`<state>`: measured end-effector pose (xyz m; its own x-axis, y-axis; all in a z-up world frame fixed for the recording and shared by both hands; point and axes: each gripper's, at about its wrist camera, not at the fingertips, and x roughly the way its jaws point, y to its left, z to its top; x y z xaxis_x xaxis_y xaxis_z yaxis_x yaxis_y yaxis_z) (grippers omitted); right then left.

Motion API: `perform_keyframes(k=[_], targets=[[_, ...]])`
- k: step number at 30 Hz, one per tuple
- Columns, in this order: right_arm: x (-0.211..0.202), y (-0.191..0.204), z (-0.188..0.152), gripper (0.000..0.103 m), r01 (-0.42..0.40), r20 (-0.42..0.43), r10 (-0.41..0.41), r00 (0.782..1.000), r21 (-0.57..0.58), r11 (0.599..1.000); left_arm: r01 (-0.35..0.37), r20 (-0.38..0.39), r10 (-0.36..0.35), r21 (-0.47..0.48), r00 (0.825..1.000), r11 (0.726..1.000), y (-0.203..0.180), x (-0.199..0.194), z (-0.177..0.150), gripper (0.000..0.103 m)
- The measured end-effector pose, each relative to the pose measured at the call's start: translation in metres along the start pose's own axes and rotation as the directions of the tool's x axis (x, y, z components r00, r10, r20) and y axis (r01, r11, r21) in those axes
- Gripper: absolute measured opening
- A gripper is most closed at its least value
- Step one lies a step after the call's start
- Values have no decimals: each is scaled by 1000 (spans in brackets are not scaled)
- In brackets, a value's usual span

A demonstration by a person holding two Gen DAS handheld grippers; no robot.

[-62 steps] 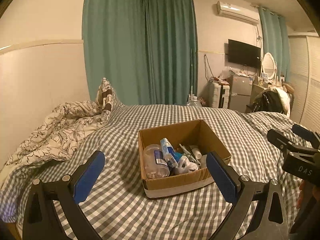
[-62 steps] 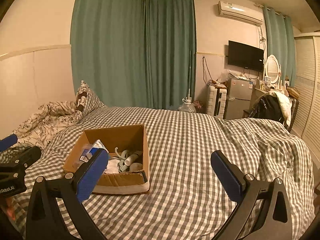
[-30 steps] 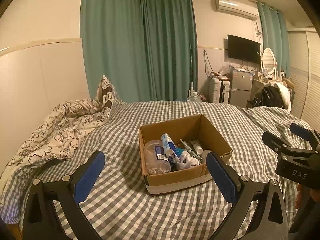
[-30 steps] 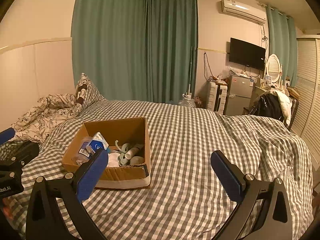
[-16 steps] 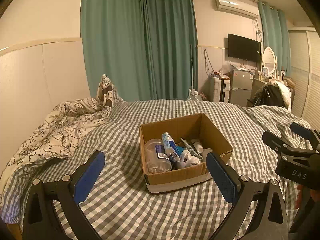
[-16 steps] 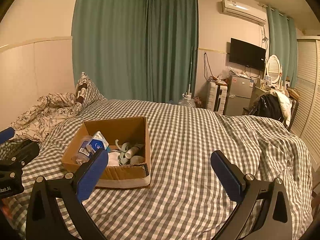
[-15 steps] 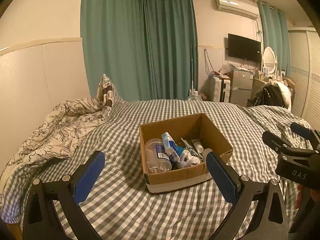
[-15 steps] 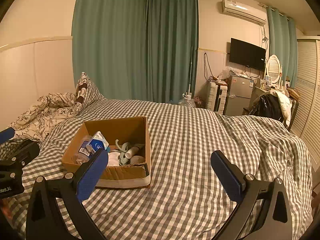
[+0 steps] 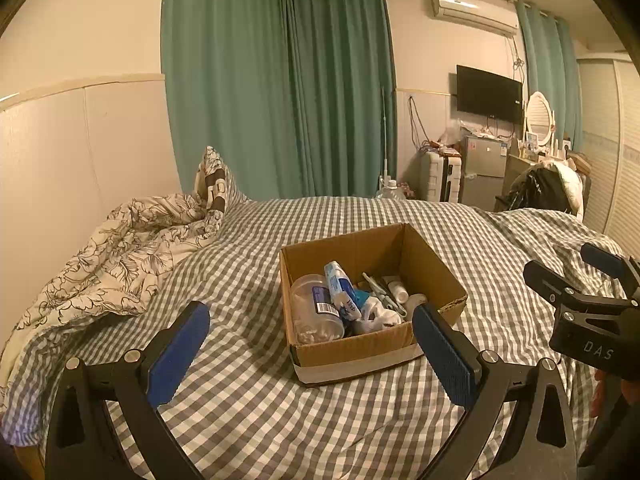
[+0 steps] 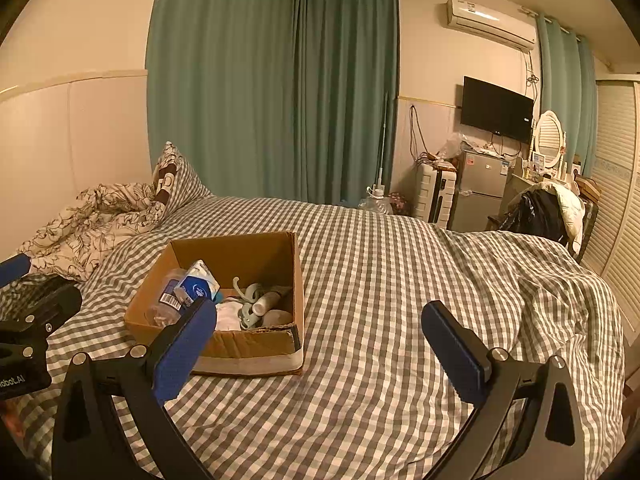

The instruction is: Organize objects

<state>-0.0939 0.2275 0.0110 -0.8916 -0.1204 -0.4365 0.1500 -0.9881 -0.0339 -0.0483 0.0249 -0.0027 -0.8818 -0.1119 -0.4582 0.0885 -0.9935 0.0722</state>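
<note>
While sitting open-topped on the checked bed [image 9: 248, 408], cardboard box [image 9: 360, 350] packed with a clear jar [image 9: 316, 314], a blue-and-white tube [image 9: 340, 290] and small bottles. Dead ahead of left gripper [image 9: 310, 346], jaws wide and empty, framing the box. Off to the left of right gripper [image 10: 320, 342], jaws equally wide, nothing held. Left looks nearer. Fits either a box just filled or one awaiting unpacking.

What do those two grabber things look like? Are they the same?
They look alike. The left gripper has black Y-shaped plastic arms with silver screws, and each finger ends in a ribbed blue rubber pad. The right gripper is built the same way. White letters reading DAS are printed on its black body, seen from the left camera.
</note>
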Motion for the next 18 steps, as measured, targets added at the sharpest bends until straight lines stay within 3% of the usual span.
perform_keyframes(k=[18], targets=[[1,0,-1,103,1,-8,-1,1000,4,1000,-2,2,2,-2,1000,1000,0,0,0,103]])
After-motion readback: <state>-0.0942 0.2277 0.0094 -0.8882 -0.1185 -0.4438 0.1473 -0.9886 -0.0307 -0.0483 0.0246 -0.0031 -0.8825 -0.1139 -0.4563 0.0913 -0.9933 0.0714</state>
